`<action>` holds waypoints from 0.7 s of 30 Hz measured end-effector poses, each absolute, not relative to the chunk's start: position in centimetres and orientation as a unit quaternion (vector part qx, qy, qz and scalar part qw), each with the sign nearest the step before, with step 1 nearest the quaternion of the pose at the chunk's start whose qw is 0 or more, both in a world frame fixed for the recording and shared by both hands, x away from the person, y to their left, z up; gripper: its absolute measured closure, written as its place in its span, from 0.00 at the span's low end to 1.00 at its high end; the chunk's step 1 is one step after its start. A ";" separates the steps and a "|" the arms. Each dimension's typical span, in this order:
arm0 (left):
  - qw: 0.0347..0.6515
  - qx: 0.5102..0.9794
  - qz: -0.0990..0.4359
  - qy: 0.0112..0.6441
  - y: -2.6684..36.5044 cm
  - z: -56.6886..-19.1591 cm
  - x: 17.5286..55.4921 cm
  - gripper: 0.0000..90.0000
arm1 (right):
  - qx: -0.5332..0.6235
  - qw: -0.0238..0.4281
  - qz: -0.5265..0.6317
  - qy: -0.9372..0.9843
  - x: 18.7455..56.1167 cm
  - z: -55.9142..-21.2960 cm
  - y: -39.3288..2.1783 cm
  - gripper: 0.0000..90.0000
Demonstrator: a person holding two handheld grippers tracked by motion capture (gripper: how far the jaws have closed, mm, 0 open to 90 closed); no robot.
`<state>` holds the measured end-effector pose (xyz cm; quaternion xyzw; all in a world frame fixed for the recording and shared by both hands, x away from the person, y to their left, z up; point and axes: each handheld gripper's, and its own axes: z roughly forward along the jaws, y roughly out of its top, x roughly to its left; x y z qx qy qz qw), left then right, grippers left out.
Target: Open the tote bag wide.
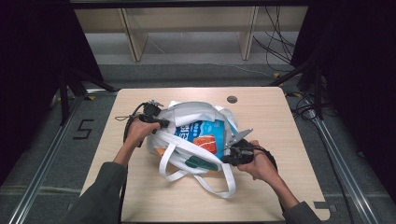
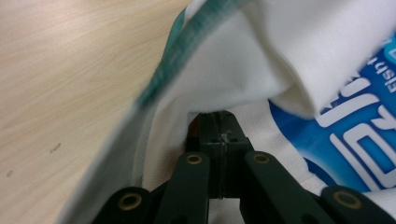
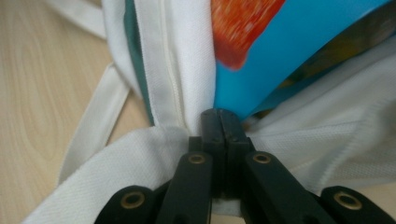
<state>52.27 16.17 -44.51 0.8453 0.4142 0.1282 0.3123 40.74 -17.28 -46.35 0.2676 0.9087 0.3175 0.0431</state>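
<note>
You have a white woven-cloth bag (image 1: 196, 135) lying near the middle of the pale wood-grain desk (image 1: 266, 186), its mouth edged with a thin teal trim and its long flat straps (image 1: 219, 179) looping out loose toward you. Inside it sits a glossy blue packet (image 1: 203, 135) with white lettering and an orange-red picture on its face; it shows through the open mouth. The cloth has a fine pebbled weave, seen close up in both gripper views, and it folds softly in thick creases.

Your left tool (image 2: 219, 140) is on the bag's left rim, jaws pressed together on a fold of the white cloth, with the teal edge running just above it. Your left hand (image 1: 139, 129) grips it with the forearm coming in low from the bottom left.

Your right tool (image 3: 219, 135) is at the bag's right side, jaws closed tight on the white fabric where a stitched seam meets the blue packet. Your right hand (image 1: 257, 161) holds it with the wrist angled inward.
</note>
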 end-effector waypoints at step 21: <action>0.287 0.922 0.064 0.252 14.5 -46.6 41.9 1.00 | 0.340 0.183 0.240 0.891 55.6 -44.4 -12.4 1.00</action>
